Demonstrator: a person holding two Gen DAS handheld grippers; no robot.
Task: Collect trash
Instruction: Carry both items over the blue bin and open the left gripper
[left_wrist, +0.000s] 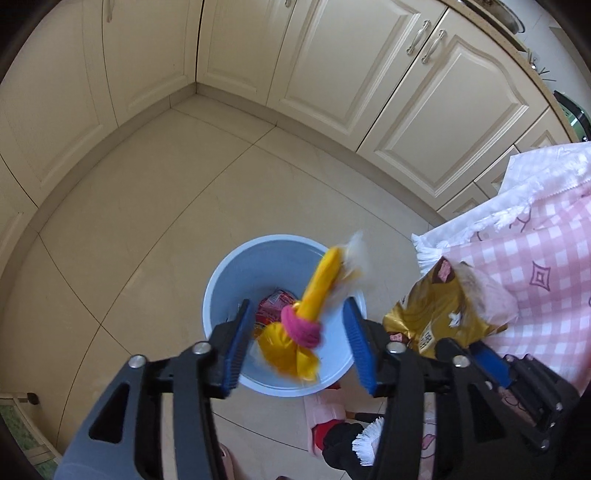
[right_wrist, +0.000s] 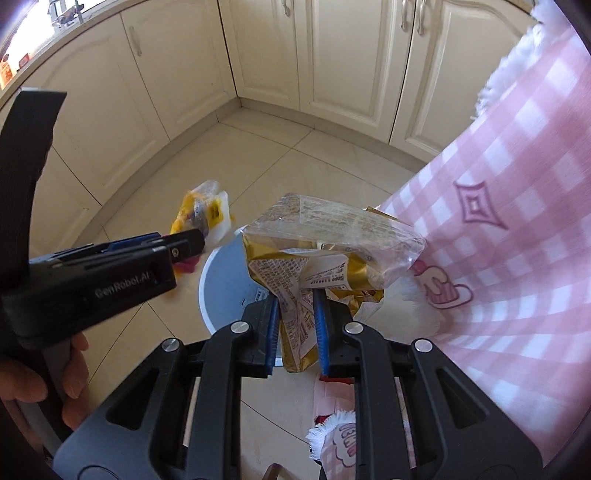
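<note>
A light blue bin (left_wrist: 236, 273) stands on the floor below both grippers; it also shows in the right wrist view (right_wrist: 221, 280). My left gripper (left_wrist: 295, 343) is open above it, and a yellow bag tied with a pink band (left_wrist: 314, 306) is blurred between the fingers, touching neither, over the bin mouth. The same bag (right_wrist: 207, 214) shows beyond the left gripper (right_wrist: 184, 243) in the right wrist view. My right gripper (right_wrist: 295, 328) is shut on a crumpled gold and clear snack wrapper (right_wrist: 321, 251), held by the bin's right edge. The wrapper (left_wrist: 439, 314) shows right of the left gripper. Red packaging (left_wrist: 273, 308) lies inside the bin.
A table with a pink checked cloth (right_wrist: 517, 221) and white fringe hangs at the right, close to the bin. Cream cabinet doors (left_wrist: 332, 66) line the corner behind. The floor is beige tile (left_wrist: 147, 229). Pink slippers (left_wrist: 325, 417) show below the bin.
</note>
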